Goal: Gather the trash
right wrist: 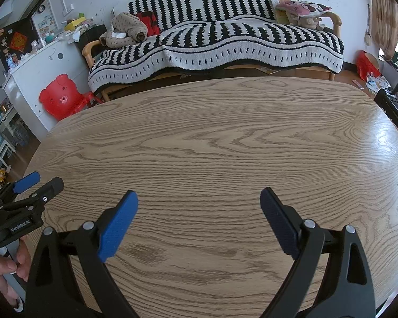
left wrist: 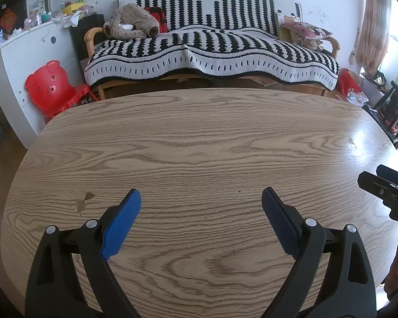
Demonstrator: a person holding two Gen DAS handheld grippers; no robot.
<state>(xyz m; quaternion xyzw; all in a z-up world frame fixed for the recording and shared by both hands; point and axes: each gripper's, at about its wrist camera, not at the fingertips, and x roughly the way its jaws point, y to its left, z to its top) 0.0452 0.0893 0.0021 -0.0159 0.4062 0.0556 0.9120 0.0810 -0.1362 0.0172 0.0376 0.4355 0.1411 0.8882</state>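
Both blue-padded tools, left tool [left wrist: 201, 220] and right tool [right wrist: 199, 220], hung spread apart over the bare oak-grain wooden tabletop [left wrist: 199, 145]; no trash showed, so its handling couldn't be judged.

Two tools hover side by side over the bench [left wrist: 199, 145], the left tool [left wrist: 201, 221] beside the right tool [right wrist: 199, 221]. Behind the bench stands a sofa [left wrist: 212, 53]; a small chair [left wrist: 55, 87] sits to its left.
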